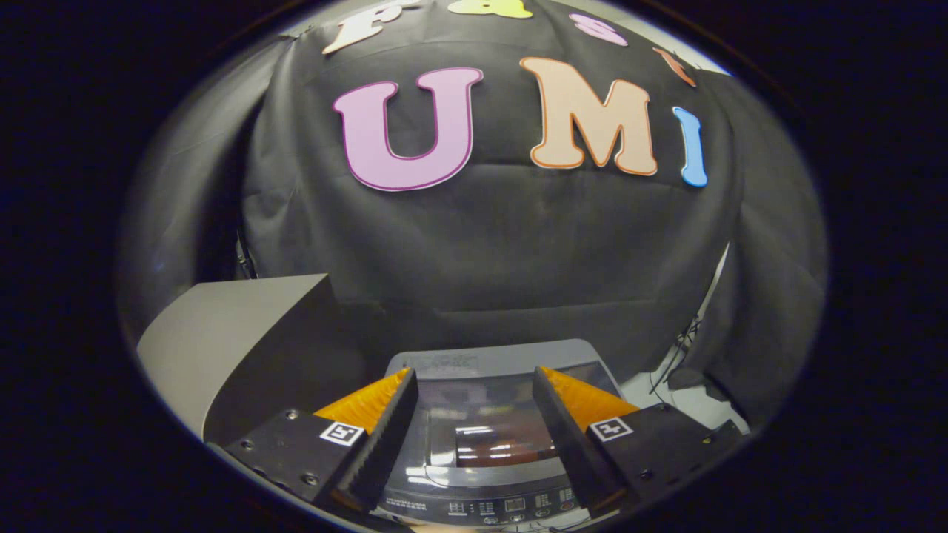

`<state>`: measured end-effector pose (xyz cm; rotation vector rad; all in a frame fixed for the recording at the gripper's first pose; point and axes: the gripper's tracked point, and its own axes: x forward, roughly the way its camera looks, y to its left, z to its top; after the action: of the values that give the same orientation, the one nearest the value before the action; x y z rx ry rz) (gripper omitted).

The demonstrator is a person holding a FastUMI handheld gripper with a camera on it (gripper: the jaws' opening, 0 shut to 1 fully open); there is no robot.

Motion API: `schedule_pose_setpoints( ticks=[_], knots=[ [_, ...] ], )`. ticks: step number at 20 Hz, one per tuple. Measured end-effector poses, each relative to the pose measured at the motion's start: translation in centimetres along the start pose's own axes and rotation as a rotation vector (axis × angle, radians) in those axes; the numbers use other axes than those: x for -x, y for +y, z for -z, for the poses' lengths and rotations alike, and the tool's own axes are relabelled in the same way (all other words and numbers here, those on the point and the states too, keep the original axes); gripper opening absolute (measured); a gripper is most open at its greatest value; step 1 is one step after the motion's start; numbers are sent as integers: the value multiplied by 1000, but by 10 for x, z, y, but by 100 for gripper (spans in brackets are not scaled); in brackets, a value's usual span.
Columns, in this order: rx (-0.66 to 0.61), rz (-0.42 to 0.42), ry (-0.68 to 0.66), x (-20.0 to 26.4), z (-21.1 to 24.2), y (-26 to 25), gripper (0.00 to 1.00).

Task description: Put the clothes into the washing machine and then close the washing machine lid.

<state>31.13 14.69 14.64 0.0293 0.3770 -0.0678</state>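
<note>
Just ahead of and below the gripper, framed between its two spread fingers, sits the washing machine, its lid lying flat over the tub with the control panel nearest the fingers. The jaws stand apart and hold nothing (no clothes can be made out here). Left to right: a grey box, the machine, then bare floor.

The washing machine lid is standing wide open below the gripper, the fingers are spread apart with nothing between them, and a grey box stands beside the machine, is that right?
Not quite: in the gripper view the washing machine lid lies shut, flat on the washing machine, its window reflecting the lights. The rest holds: the gripper hangs above it with fingers spread and nothing held, and the grey box stands beside the machine.
</note>
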Motion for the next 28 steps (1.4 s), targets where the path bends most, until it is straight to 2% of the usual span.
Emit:
schedule_pose_setpoints(
  ticks=[16,28],
  knots=[
    [-21,36,-175,53,-18,-60,95],
    [26,83,-506,149,-29,-128,94]
  ],
)
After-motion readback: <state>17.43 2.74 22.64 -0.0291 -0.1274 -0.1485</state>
